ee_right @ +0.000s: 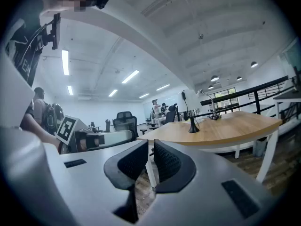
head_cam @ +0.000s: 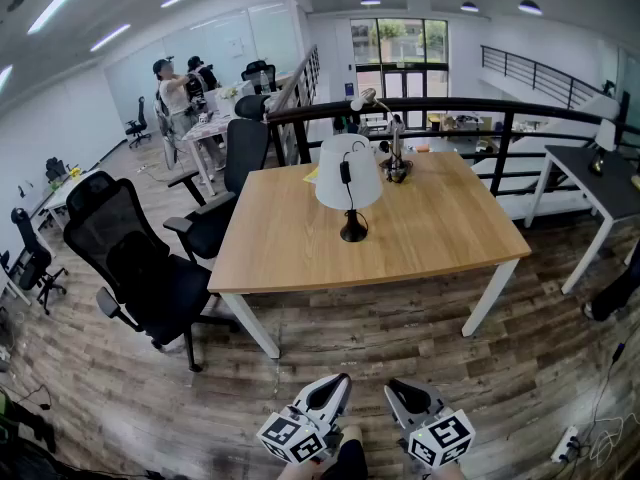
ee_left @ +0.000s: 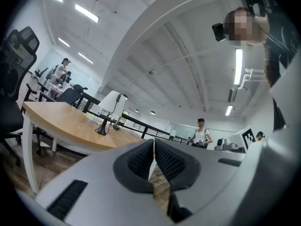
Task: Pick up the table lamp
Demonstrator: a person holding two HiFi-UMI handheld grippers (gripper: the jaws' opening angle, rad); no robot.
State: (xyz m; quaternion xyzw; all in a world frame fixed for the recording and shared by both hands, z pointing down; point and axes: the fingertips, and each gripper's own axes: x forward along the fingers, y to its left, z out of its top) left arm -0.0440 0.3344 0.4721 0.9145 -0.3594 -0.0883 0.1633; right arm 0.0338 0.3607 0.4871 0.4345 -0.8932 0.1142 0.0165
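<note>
The table lamp (head_cam: pixel 348 174) has a white shade, a thin black stem and a black round base. It stands upright near the middle of the wooden table (head_cam: pixel 420 243), and a black cord switch hangs down the front of its shade. My left gripper (head_cam: pixel 339 382) and right gripper (head_cam: pixel 398 387) are low at the near edge of the head view, over the floor and well short of the table. Both are shut with nothing between the jaws. The left gripper view shows the lamp (ee_left: pixel 111 109) far off beyond the left gripper (ee_left: pixel 154 148). In the right gripper view the lamp (ee_right: pixel 192 125) is small past the right gripper (ee_right: pixel 151 150).
A silver gooseneck desk lamp (head_cam: pixel 392 143) stands at the table's far edge. Two black office chairs (head_cam: pixel 130 263) (head_cam: pixel 238 168) are left of the table. A dark railing (head_cam: pixel 460 108) runs behind it, and another table (head_cam: pixel 600 183) stands at the right. People (head_cam: pixel 175 93) work at the back left.
</note>
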